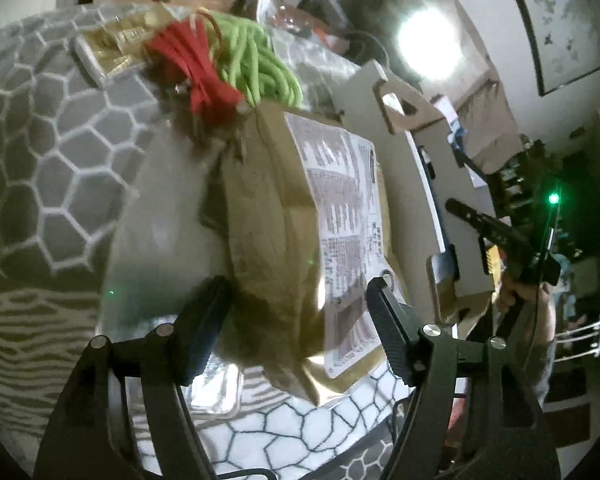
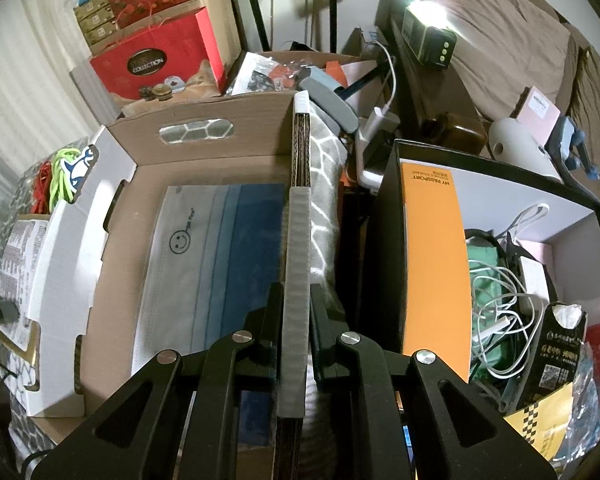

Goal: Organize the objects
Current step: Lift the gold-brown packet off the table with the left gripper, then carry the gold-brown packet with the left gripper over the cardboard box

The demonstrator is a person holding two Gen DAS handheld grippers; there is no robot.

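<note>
My left gripper (image 1: 296,320) is open around the near end of a gold-brown packet (image 1: 284,208) with a white printed label; whether the fingers touch it I cannot tell. The packet lies on the patterned bedding, with red and green cords (image 1: 236,60) beyond it. My right gripper (image 2: 296,308) is shut on the right wall (image 2: 296,248) of an open cardboard box (image 2: 116,248). A pack of blue face masks (image 2: 216,256) lies inside the box. The packet (image 2: 16,240) and cords (image 2: 60,176) show left of the box in the right wrist view.
A black box (image 2: 428,256) with an orange booklet, cables and packets stands right of the cardboard box. Red gift boxes (image 2: 156,60) are stacked behind. A lit lamp (image 2: 428,36) sits on the headboard. The cardboard box and the right hand (image 1: 516,280) show at the right in the left wrist view.
</note>
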